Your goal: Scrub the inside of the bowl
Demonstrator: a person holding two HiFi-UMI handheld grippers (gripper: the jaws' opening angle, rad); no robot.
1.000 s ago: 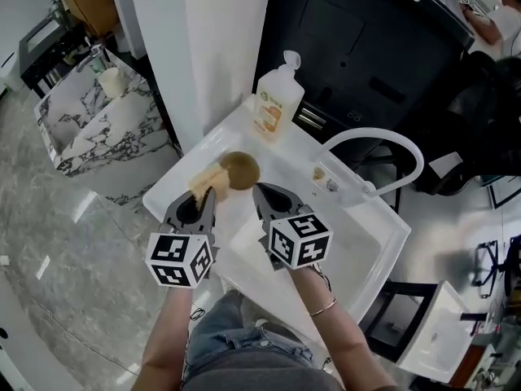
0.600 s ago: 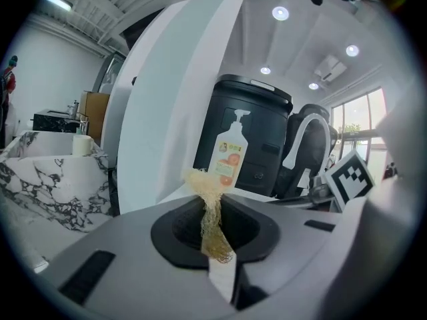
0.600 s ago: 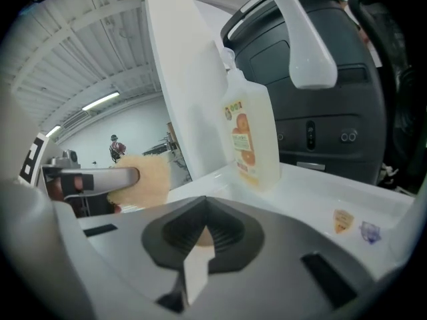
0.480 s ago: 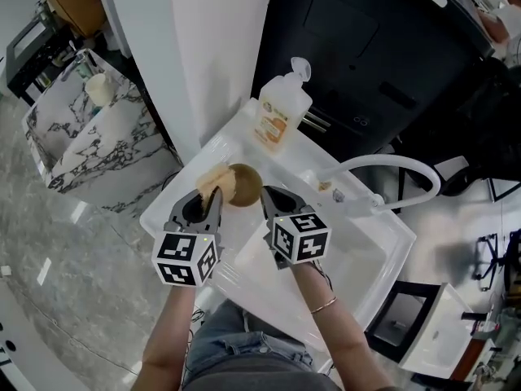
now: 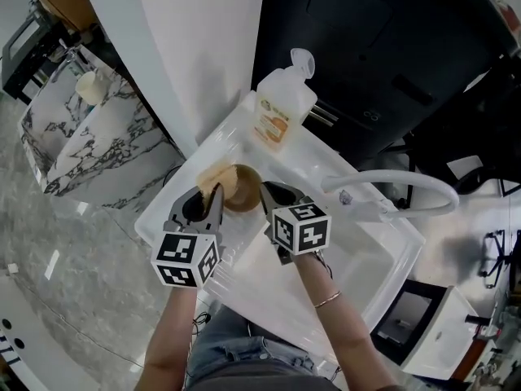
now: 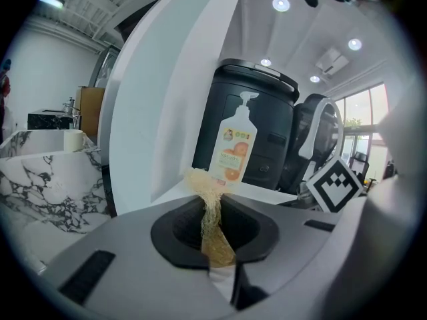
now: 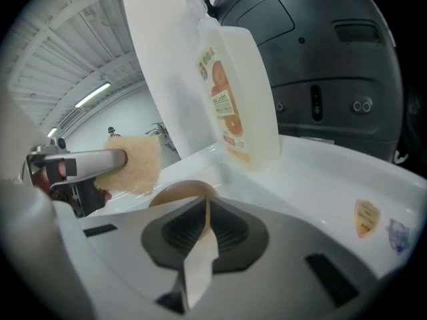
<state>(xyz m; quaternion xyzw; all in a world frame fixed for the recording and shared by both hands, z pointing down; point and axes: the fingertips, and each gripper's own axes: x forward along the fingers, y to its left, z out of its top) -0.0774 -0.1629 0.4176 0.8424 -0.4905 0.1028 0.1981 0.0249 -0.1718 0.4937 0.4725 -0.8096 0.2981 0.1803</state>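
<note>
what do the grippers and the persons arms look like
The left gripper and right gripper have grey bodies with dark rounded jaws; each carries a white cube with black square markers. No sleeves are worn; a thin bracelet circles the right wrist, with blue denim below.

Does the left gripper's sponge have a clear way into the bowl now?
Likely yes: the left gripper holds the sponge beside the bowl, nothing between, and the right gripper pinches only its near rim.
</note>
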